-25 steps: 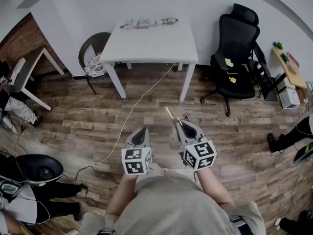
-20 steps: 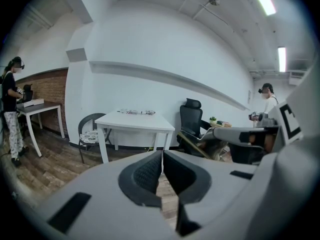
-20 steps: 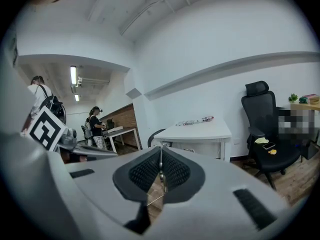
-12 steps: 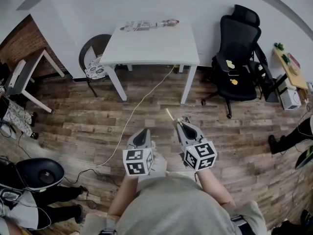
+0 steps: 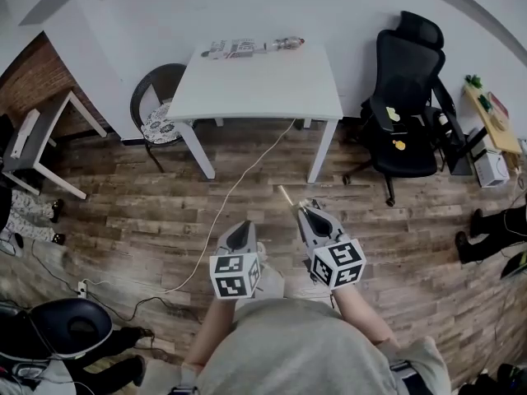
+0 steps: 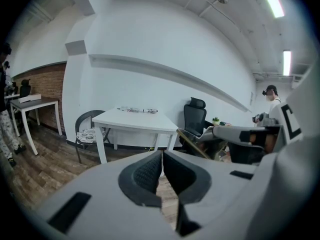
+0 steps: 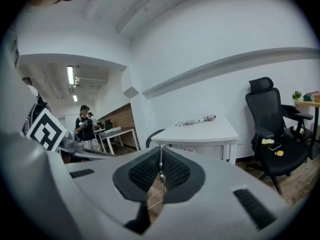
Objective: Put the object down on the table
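A thin pale stick [image 5: 286, 194] juts forward from my right gripper [image 5: 306, 211], whose jaws are shut on it. In the right gripper view the stick [image 7: 161, 173] runs as a slim line between the ribbed pads. From the left gripper view the same stick [image 6: 192, 144] slants up to the left. My left gripper [image 5: 239, 227] is beside it, shut with nothing in it [image 6: 161, 155]. Both are held over the wooden floor, well short of the white table [image 5: 255, 85] ahead.
Papers and a small bottle [image 5: 251, 48] lie along the table's far edge. A black office chair [image 5: 403, 97] stands at its right and a round cushioned chair [image 5: 158, 105] at its left. A white cable [image 5: 224, 208] crosses the floor. Another person [image 7: 86, 129] stands by a side desk.
The whole view has shifted slightly, with the table drawing a little nearer and the things at the left edge sliding down. Both grippers keep their pose and the stick stays gripped.
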Available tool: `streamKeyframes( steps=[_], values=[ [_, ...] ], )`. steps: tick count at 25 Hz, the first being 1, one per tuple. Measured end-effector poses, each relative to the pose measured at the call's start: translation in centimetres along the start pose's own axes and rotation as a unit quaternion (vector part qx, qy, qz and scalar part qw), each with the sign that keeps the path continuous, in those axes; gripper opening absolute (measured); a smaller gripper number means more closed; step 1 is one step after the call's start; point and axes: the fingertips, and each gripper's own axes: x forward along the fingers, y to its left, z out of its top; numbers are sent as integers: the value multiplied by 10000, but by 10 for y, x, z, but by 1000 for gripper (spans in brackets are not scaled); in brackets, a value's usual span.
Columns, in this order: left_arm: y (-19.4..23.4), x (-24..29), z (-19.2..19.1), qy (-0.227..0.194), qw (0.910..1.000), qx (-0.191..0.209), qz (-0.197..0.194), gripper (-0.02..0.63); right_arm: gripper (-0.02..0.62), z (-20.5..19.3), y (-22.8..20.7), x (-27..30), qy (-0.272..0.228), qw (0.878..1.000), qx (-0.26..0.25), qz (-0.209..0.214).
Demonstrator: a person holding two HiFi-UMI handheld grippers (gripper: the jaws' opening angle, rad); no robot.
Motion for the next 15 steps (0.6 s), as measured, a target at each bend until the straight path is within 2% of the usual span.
streamKeyframes(
  steps=[15],
  values=[
    [77, 94, 63, 121, 9999, -73, 5, 12, 8, 48, -29, 135, 9, 10000, -92, 37]
  ],
)
